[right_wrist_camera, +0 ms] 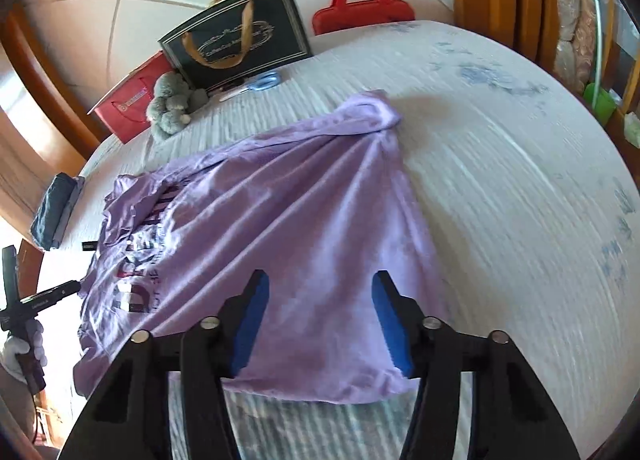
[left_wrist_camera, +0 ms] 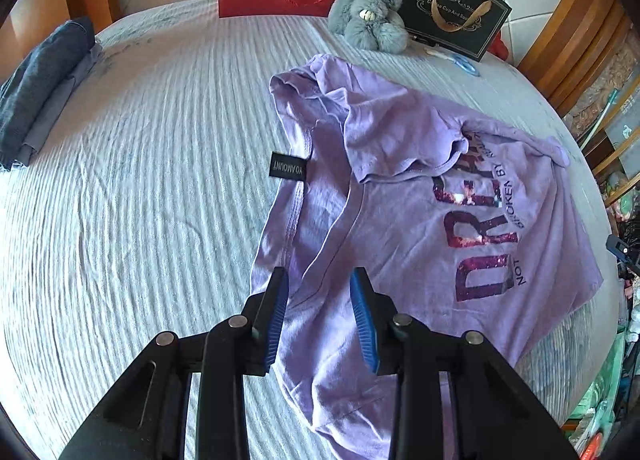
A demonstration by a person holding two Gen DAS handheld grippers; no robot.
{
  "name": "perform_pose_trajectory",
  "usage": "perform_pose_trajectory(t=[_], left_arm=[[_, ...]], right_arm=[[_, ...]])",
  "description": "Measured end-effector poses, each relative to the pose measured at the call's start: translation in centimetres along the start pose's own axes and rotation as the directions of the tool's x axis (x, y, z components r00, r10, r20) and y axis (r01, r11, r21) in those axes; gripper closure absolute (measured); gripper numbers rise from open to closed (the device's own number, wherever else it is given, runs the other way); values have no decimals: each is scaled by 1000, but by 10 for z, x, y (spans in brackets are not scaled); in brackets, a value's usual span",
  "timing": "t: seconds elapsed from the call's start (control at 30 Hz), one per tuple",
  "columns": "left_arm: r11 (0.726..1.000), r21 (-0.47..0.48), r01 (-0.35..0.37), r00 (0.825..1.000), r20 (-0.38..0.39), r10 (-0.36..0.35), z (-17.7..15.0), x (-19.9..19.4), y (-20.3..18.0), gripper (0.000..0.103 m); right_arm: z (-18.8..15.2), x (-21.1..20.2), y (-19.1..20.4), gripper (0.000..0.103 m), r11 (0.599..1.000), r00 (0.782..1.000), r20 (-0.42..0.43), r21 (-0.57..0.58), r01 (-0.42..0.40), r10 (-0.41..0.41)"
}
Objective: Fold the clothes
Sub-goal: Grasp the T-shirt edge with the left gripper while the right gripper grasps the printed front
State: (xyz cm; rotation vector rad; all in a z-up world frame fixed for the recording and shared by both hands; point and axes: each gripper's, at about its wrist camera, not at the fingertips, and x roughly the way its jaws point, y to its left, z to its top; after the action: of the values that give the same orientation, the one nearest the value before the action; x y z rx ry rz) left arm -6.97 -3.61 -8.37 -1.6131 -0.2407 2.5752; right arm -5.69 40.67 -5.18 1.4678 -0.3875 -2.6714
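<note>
The purple T-shirt (left_wrist_camera: 400,195) lay rumpled on the bed (left_wrist_camera: 140,179), print side up, one sleeve flopped over the lettering and the neck label turned out — not flat, not folded. Judging from that, smoothing came before any fold: each corner wants a pinch on a single layer near the hem, drawn outward until the creases ease. The left hand-held gripper (left_wrist_camera: 320,320) hung spread above the shirt's near edge, cloth showing between its blue pads but none pinched. The right hand-held gripper (right_wrist_camera: 320,324) — likewise spread wide — hovered over the plain lower part, just inside the hem.
</note>
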Motion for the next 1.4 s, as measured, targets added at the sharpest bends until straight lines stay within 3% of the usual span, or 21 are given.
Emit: perform_pose_trajectory(t=[0.3, 0.43, 0.57, 0.77, 0.8, 0.83, 0.87, 0.9, 1.0, 1.13, 1.23, 1.3, 1.4], left_arm=[[997, 69, 45, 999, 12, -46, 69, 31, -29, 71], [997, 74, 35, 999, -16, -34, 92, 53, -30, 70], [995, 96, -2, 999, -40, 6, 97, 72, -27, 70], [993, 117, 15, 999, -35, -11, 95, 81, -31, 70], [992, 129, 13, 1000, -29, -10, 95, 80, -35, 72], [990, 141, 11, 1000, -23, -8, 95, 79, -38, 97], [988, 152, 10, 1000, -16, -7, 96, 78, -42, 101], [989, 148, 20, 1000, -2, -20, 96, 69, -42, 101], [989, 137, 50, 998, 40, -56, 96, 42, -44, 102], [988, 130, 87, 994, 58, -95, 82, 10, -49, 102], [983, 153, 100, 995, 7, -103, 56, 9, -58, 101], [981, 166, 96, 993, -83, -83, 36, 28, -61, 98], [984, 151, 99, 985, -152, -75, 19, 41, -57, 97]], right_arm=[[47, 84, 152, 53, 965, 975, -133, -169, -199, 178], [64, 121, 198, 51, 953, 971, -181, -230, -197, 157], [62, 143, 209, 46, 951, 968, -215, -252, -182, 128], [59, 177, 225, 46, 945, 961, -263, -286, -160, 83], [57, 180, 229, 53, 937, 962, -261, -310, -163, 81], [56, 182, 233, 65, 928, 962, -259, -332, -166, 80], [56, 180, 234, 88, 928, 963, -255, -332, -170, 85], [57, 178, 235, 94, 927, 964, -250, -332, -173, 91], [61, 159, 230, 95, 933, 970, -212, -307, -185, 123], [53, 117, 209, 95, 934, 961, -191, -256, -247, 202], [32, 113, 196, 95, 937, 950, -250, -246, -247, 185], [18, 117, 187, 94, 941, 939, -299, -231, -247, 173], [7, 120, 169, 87, 955, 937, -318, -204, -215, 143]])
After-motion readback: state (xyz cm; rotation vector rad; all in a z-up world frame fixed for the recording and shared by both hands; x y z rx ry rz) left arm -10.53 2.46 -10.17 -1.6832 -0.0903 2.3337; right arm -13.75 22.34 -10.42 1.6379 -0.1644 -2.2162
